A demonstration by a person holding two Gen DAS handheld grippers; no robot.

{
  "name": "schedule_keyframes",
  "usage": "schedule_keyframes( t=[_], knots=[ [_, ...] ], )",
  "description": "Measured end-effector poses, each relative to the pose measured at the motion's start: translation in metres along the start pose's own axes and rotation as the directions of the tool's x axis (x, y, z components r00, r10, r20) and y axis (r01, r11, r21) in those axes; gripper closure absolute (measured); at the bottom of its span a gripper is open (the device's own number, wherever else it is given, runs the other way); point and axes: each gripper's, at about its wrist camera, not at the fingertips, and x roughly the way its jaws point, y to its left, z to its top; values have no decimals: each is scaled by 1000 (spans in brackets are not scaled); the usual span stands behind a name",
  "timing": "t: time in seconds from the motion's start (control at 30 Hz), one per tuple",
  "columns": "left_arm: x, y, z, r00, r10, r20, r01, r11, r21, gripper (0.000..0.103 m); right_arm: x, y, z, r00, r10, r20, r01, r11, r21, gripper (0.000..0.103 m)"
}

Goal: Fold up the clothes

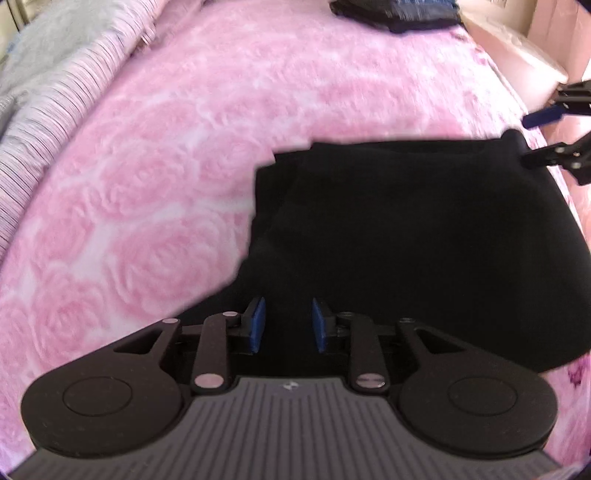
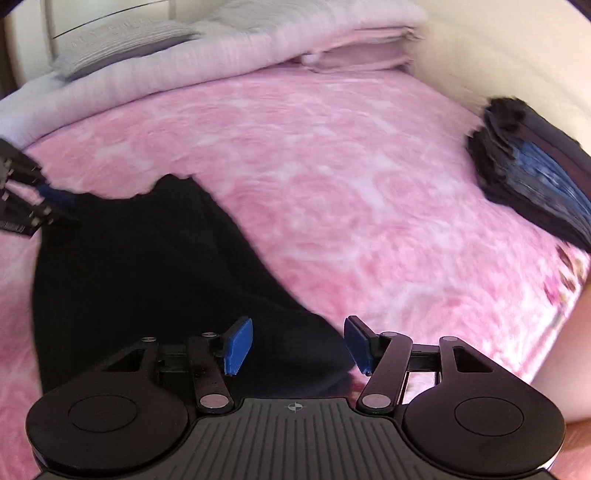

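Note:
A black garment [image 1: 406, 240] lies flat on the pink rose-patterned blanket [image 1: 166, 166]. It shows in the right wrist view too, black garment [image 2: 147, 277]. My left gripper [image 1: 288, 325] hangs over its near edge, and its blue pads stand a little apart with only dark cloth seen below the gap. In the right wrist view, the left gripper [image 2: 55, 210] sits at the garment's far left corner. My right gripper [image 2: 298, 345] is open wide over the garment's other edge. From the left wrist view, the right gripper [image 1: 535, 136] sits at a raised corner of the cloth.
A stack of dark and blue folded clothes [image 2: 528, 177] sits on the blanket [image 2: 332, 166] by the wall; the same stack [image 1: 395, 13] is at the top of the left wrist view. Striped bedding [image 1: 55, 103] and folded quilts [image 2: 258, 44] line the far side.

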Motion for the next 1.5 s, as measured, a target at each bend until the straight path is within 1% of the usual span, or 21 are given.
schedule_keyframes(
  t=[0.07,0.1,0.17,0.23,0.3,0.33,0.4,0.47,0.5,0.57,0.6,0.67,0.7,0.77,0.83,0.93,1.1,1.2,1.37,1.43,1.5],
  knots=[
    [11,-5,-2,1000,11,1,-11,999,41,80,24,-1,-9,999,-24,-38,23,1000,-16,43],
    [16,-6,-1,1000,15,4,-15,998,54,80,33,-6,-13,999,-25,-38,25,1000,-1,43],
    [16,-4,5,1000,16,1,-16,999,42,80,39,-15,-17,999,-19,-29,20,999,25,41],
    [5,-7,7,1000,26,13,-27,999,38,80,27,-11,-15,999,-30,-13,30,999,-10,41],
    [-12,-12,5,999,23,25,-24,999,22,80,4,-1,-19,999,-44,3,44,997,-56,42],
    [-22,-16,2,999,17,32,-18,1000,14,79,-11,4,-22,999,-38,13,39,997,-62,42],
    [-37,-29,-8,1000,-8,26,8,1000,4,79,-39,20,-29,1000,4,30,-3,998,-57,42],
    [-36,-44,-18,999,-35,-12,36,999,14,79,-57,44,-37,997,69,22,-67,995,-68,42],
    [-31,-53,-23,999,-24,-28,25,998,49,79,-62,58,-41,994,106,16,-104,992,-77,42],
    [-21,-66,-27,999,5,-41,0,993,115,79,-60,86,-53,986,164,-33,-167,979,-118,42],
    [-17,-69,-25,999,10,-51,-3,992,127,79,-54,93,-59,984,168,-53,-173,978,-114,42],
    [-16,-72,-22,998,20,-64,-11,990,140,79,-39,103,-71,982,164,-92,-172,981,-93,42],
    [-18,-73,-20,997,26,-68,-16,989,145,79,-39,102,-69,982,162,-100,-169,983,-66,42],
    [-23,-74,-19,997,33,-73,-21,988,151,79,-50,100,-63,984,151,-94,-155,987,-35,42],
    [-30,-74,-19,996,33,-80,-20,988,151,79,-64,102,-59,989,125,-79,-129,990,-48,42],
    [-41,-77,-23,995,32,-94,-16,986,164,79,-83,107,-58,991,110,-80,-113,993,-36,42],
    [-63,-81,-30,996,31,-82,-17,985,174,79,-106,113,-56,993,83,-78,-84,996,-6,42],
    [-75,-82,-33,997,31,-72,-18,984,177,79,-118,121,-57,994,75,-75,-76,997,-22,42],
    [-89,-82,-39,998,30,-56,-20,983,181,78,-128,129,-55,995,71,-67,-73,997,-24,42],
    [-94,-82,-43,998,31,-50,-21,982,188,76,-131,132,-56,995,74,-66,-76,997,-19,42],
    [-97,-82,-50,998,30,-50,-18,976,215,74,-131,136,-57,994,79,-70,-80,997,-15,41]
  ],
)
